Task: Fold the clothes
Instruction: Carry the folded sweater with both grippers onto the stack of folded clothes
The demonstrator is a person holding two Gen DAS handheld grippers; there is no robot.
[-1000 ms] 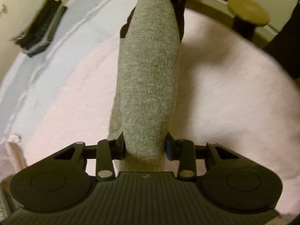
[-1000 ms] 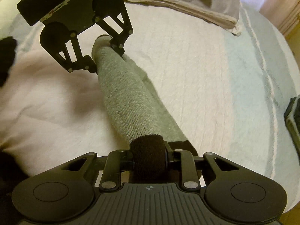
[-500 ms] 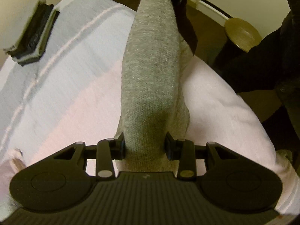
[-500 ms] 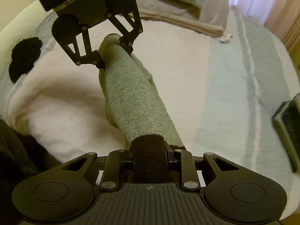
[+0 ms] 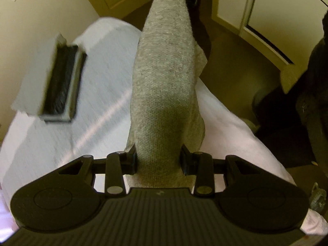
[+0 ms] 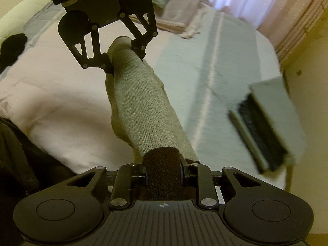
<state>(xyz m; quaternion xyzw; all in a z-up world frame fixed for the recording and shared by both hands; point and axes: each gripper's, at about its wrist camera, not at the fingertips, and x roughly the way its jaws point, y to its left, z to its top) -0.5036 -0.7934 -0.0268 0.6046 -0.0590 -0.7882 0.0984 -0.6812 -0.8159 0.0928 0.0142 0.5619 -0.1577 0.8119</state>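
**First:** While both grippers grip it, where is the grey sock (image 5: pixel 164 78)?

**Second:** Stretched in the air above the bed (image 6: pixel 61 106). The left gripper (image 5: pixel 158 160) has its fingers closed on the grey end; the right gripper (image 6: pixel 163 174) has its fingers closed on the dark cuff (image 6: pixel 162 164).

**First:** What could go wrong?

**Second:** A second layer sags beneath, perhaps a paired sock. Pulling too hard could slip the knit from one grip. The open grey box (image 6: pixel 272 127) lies near the bed's edge; a swing could catch it.
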